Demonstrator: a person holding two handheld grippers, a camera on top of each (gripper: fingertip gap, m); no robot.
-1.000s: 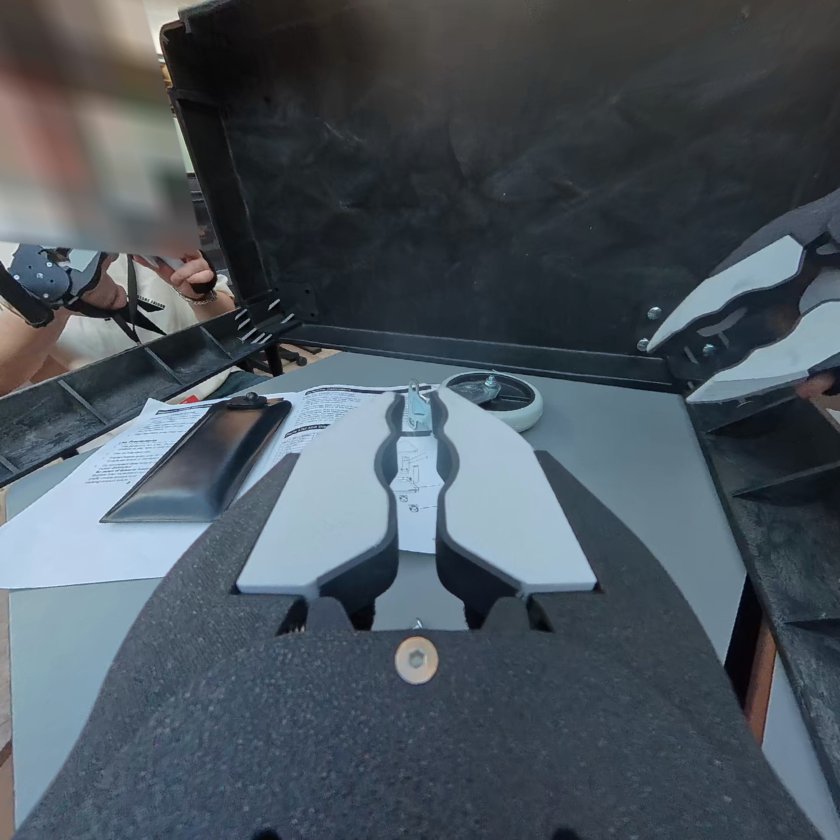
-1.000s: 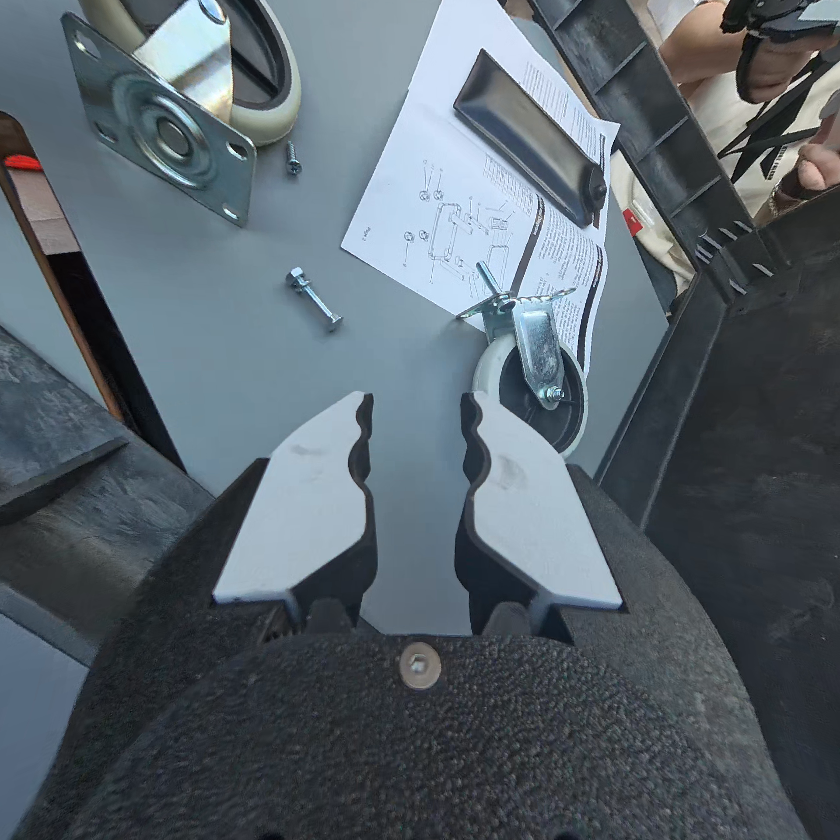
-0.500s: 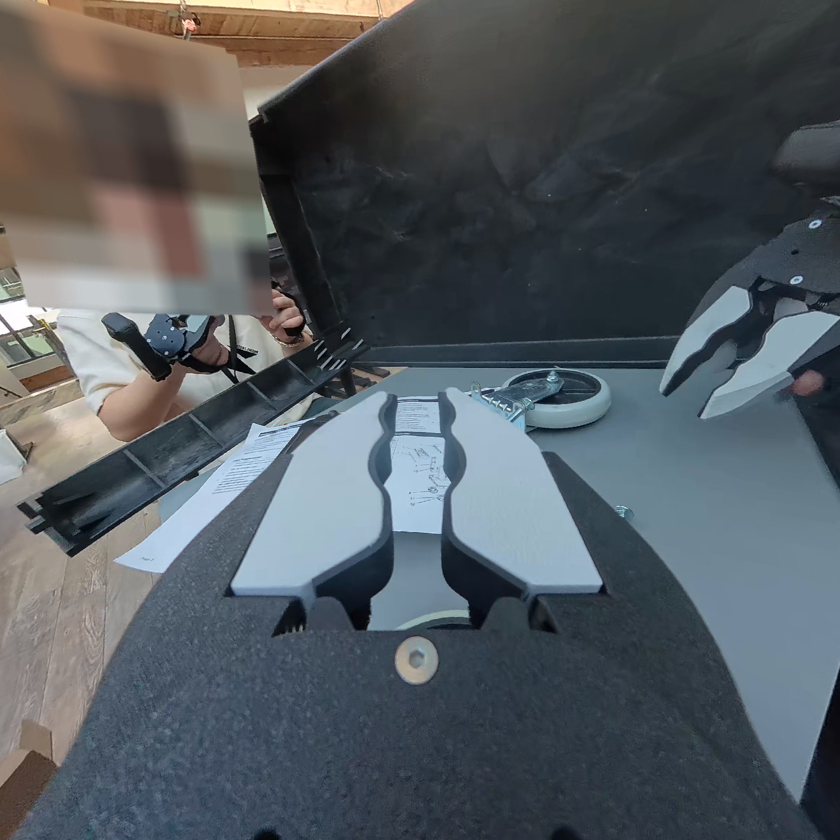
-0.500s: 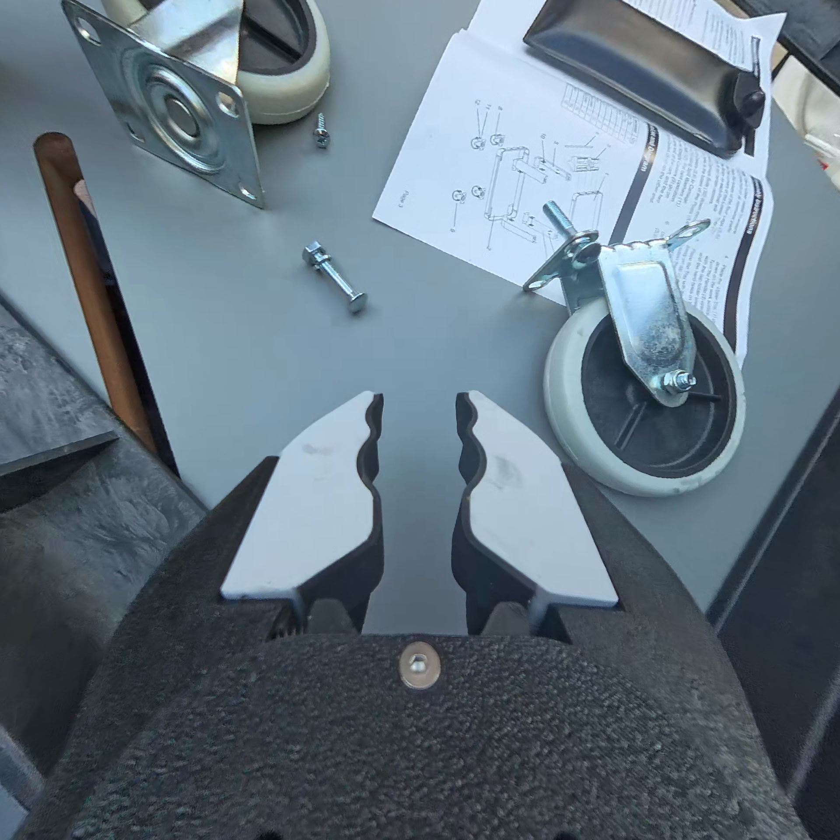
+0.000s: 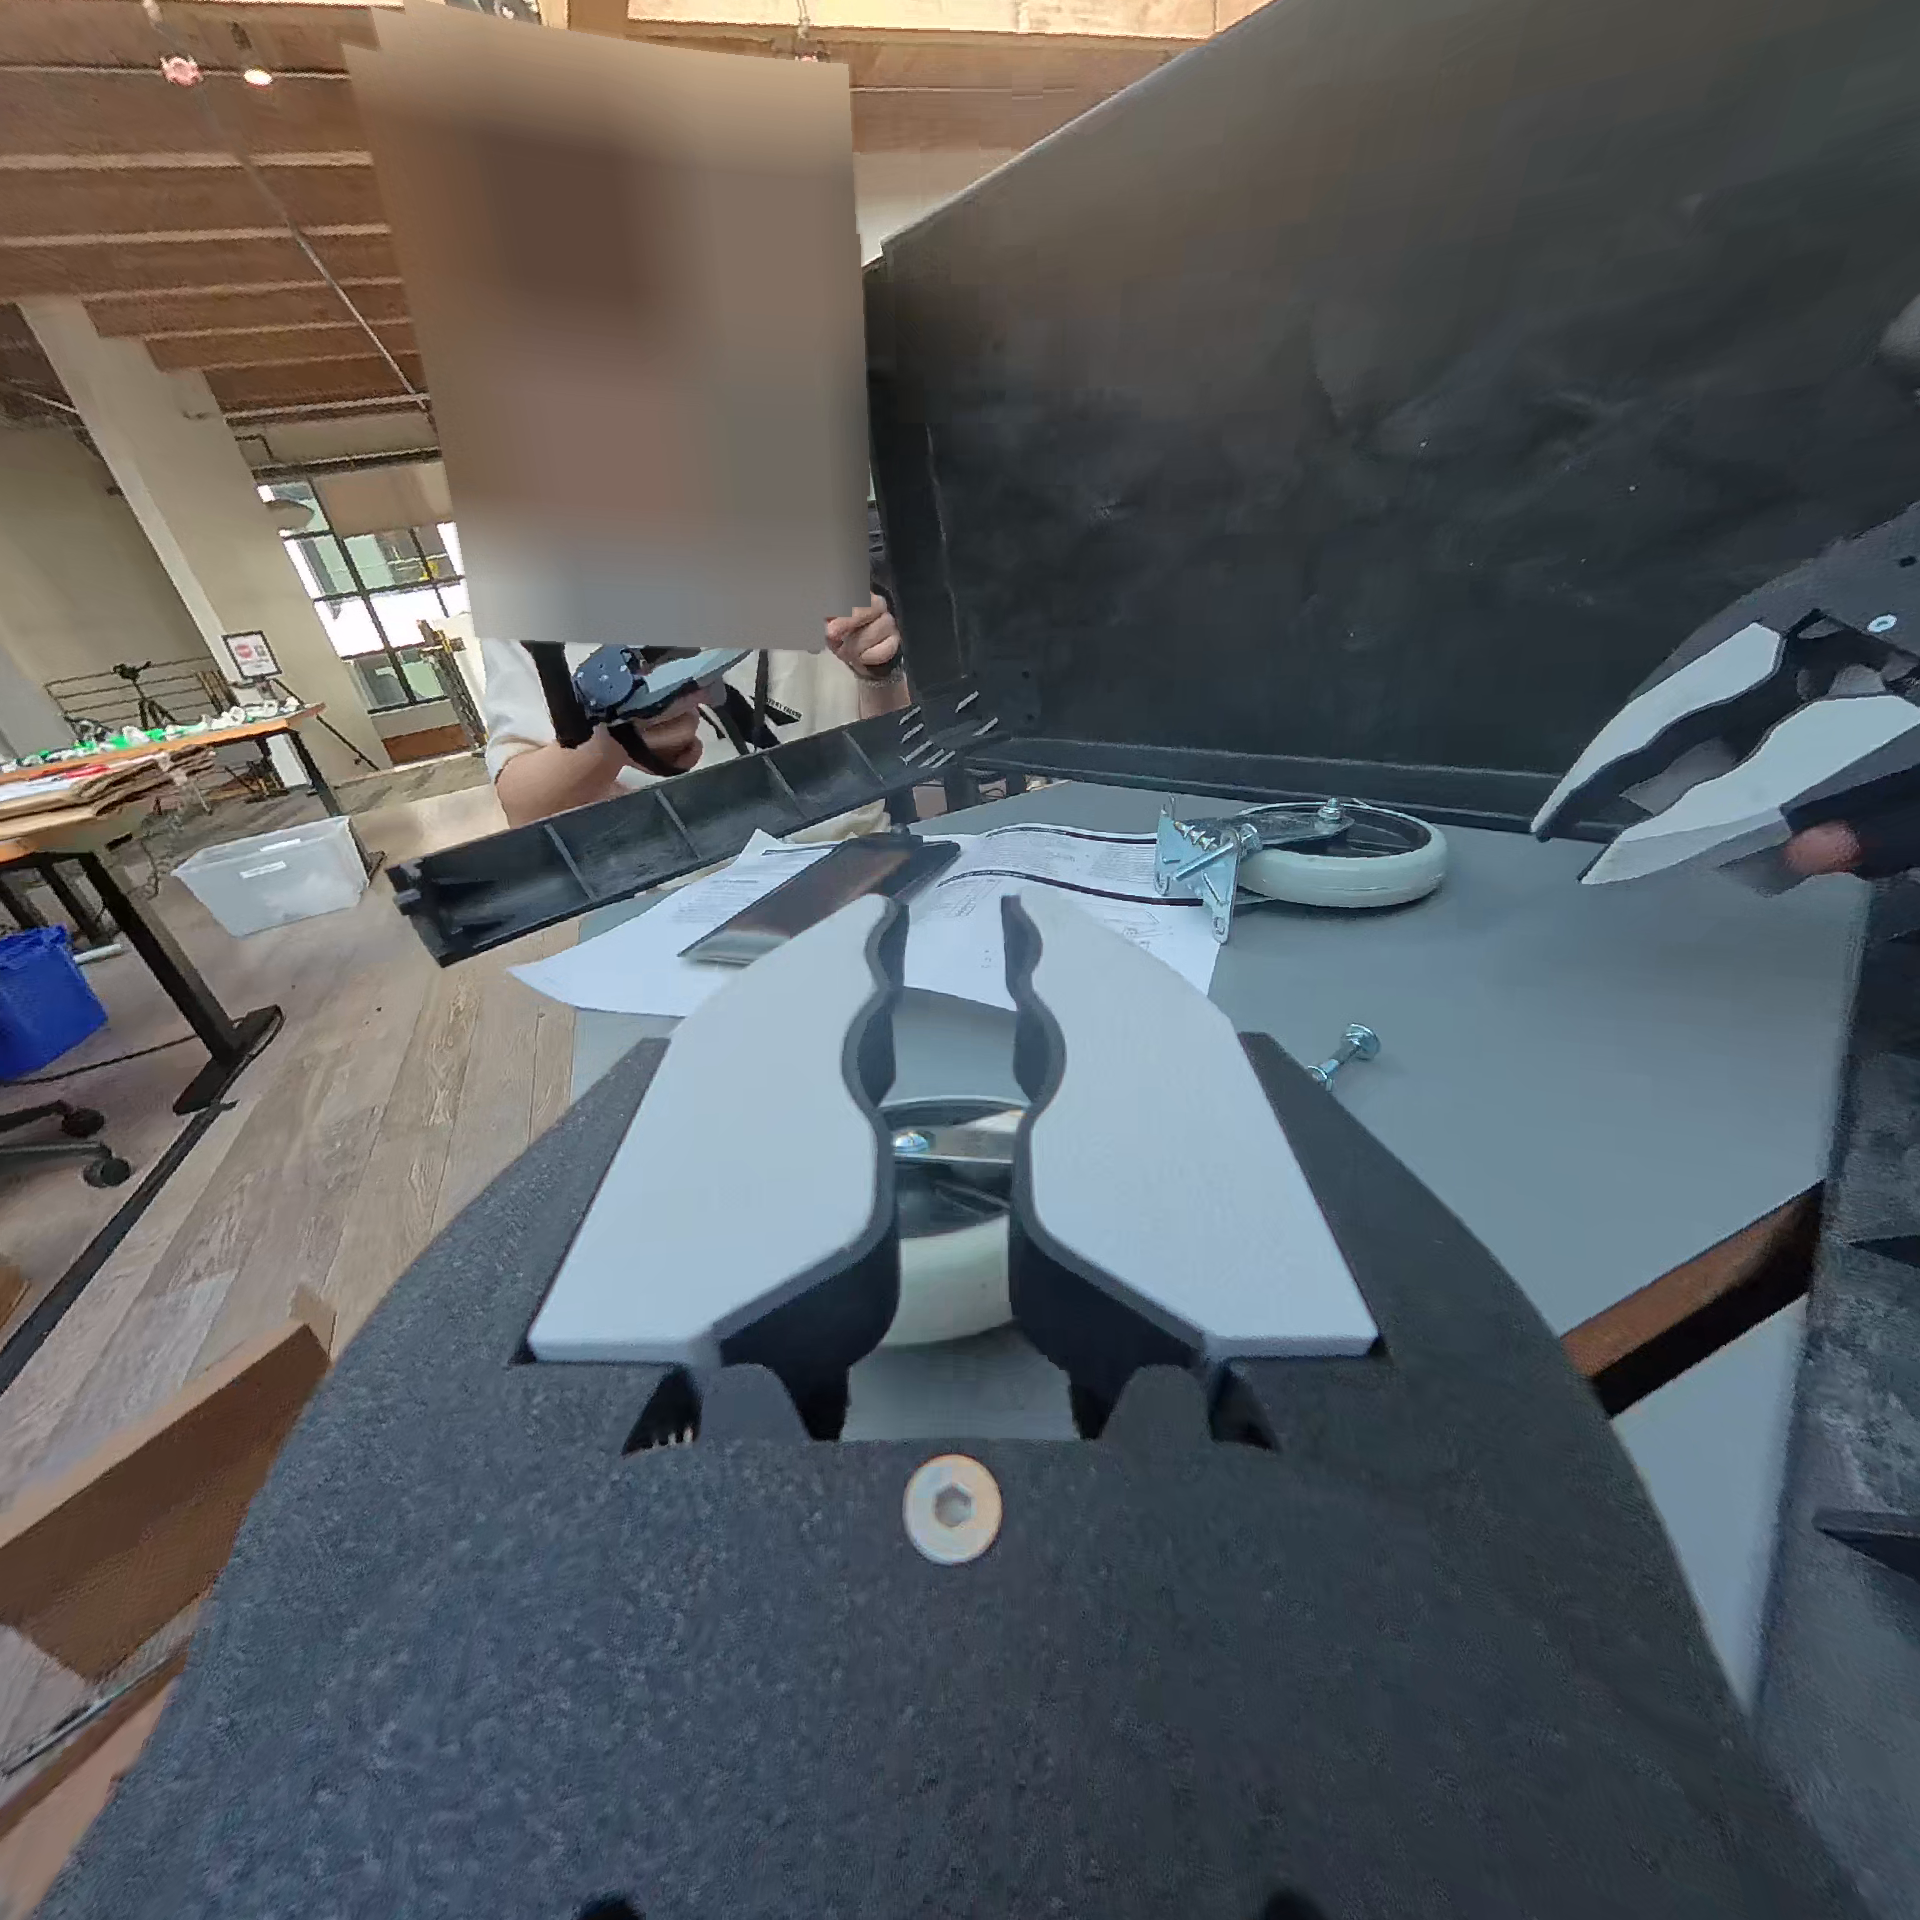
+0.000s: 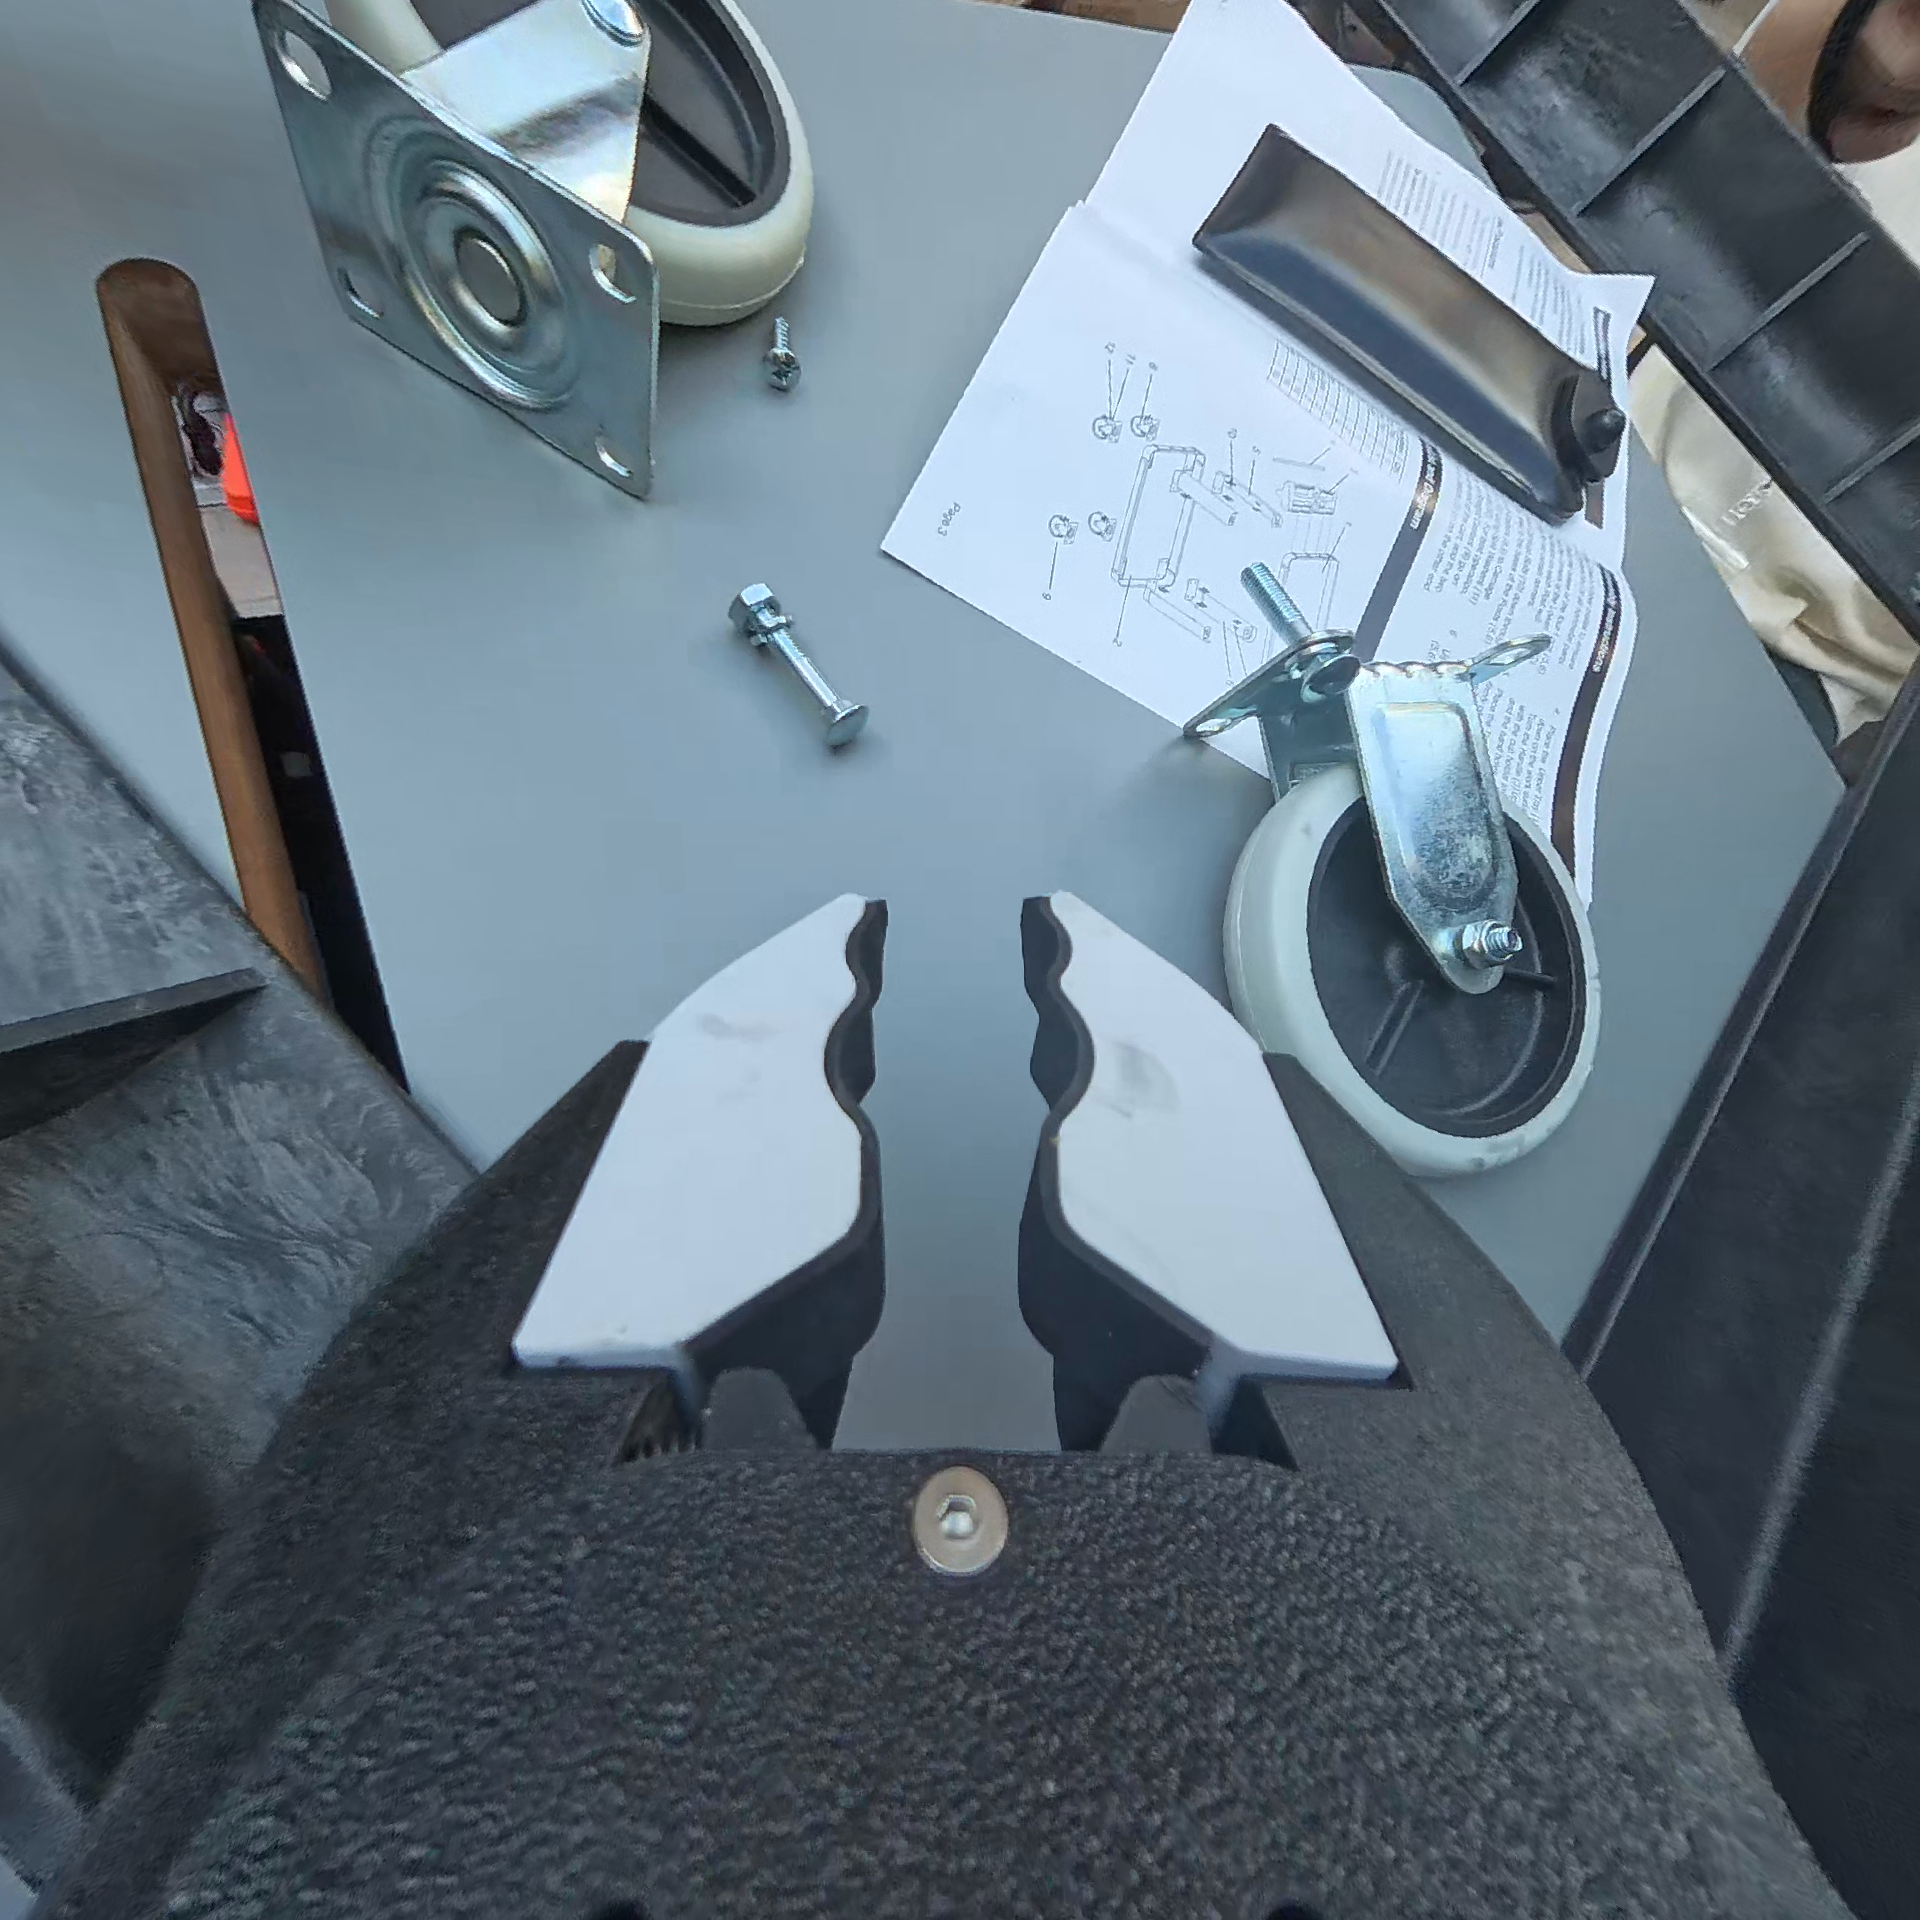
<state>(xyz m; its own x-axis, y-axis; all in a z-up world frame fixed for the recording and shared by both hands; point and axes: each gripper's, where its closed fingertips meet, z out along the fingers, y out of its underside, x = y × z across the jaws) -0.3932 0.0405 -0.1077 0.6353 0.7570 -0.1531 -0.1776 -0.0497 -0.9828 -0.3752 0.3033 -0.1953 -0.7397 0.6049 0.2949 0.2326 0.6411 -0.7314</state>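
Observation:
My left gripper [image 5: 951,914] is open and empty above the near end of the grey table [image 5: 1507,1039]. A white caster with a metal plate [image 5: 951,1278] shows below the gap between its fingers, not touched. The same caster lies at the top left in the right wrist view [image 6: 520,260]. My right gripper [image 6: 954,909] is open and empty above bare table [image 6: 520,779]; it also shows at the right edge of the left wrist view [image 5: 1704,790]. A bolt with a nut [image 6: 798,665] lies ahead of it. A white stem caster [image 6: 1423,935] lies on its side just to its right.
A printed instruction sheet [image 6: 1143,468] carries a glossy black oblong part [image 6: 1392,322]. A small screw [image 6: 781,353] lies by the plate caster. A large black panel [image 5: 1351,416] stands behind the table. A person [image 5: 665,717] holds a ribbed black bar [image 5: 665,831] at the far side. My hands' fingertips stand some 30 cm from each other.
My left gripper has pulled back and swung left, its jaws a little wider; the plate caster now shows under it. My right gripper's jaws have narrowed and it has drawn back over the table.

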